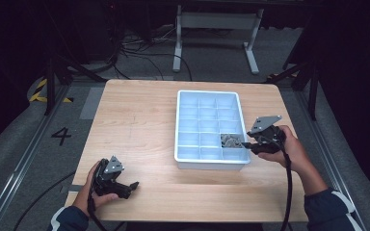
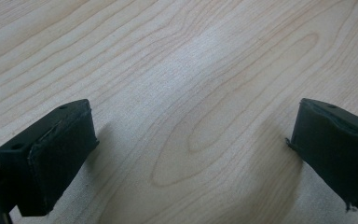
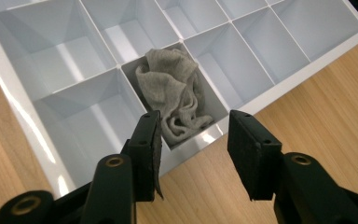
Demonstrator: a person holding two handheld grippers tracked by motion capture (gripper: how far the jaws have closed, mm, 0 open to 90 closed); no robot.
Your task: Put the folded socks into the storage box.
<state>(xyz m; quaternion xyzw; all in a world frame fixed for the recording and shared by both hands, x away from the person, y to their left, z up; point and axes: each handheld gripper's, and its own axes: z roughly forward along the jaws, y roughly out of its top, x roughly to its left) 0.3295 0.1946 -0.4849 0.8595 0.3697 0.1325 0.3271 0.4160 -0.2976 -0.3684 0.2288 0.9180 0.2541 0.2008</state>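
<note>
A white divided tray (image 1: pixel 211 126) is seen on the wooden tabletop (image 1: pixel 135 130), toward its right half. A crumpled grey cloth (image 3: pixel 172 93) is lodged in one compartment on the tray's right edge, in the second row from the near edge; in the high view it appears as a grey bundle (image 1: pixel 231 140) just inside the right wall.

The right hand-held gripper (image 3: pixel 193 140) is held just outside that wall, over the rim, with its jaws aimed at the cloth's compartment. The jaws are parted moderately, nothing is gripped between them, and the cloth lies beyond their tips, untouched. In the high view the same gripper (image 1: pixel 250 143) is seen at the tray's right edge, held in the person's right hand (image 1: pixel 289 147).

The left hand-held gripper (image 1: pixel 127 186) is kept low over the near left part of the tabletop, well apart from the tray. In the left gripper view its jaws are spread wide, with bare wood (image 2: pixel 186 93) between them and nothing held.
</note>
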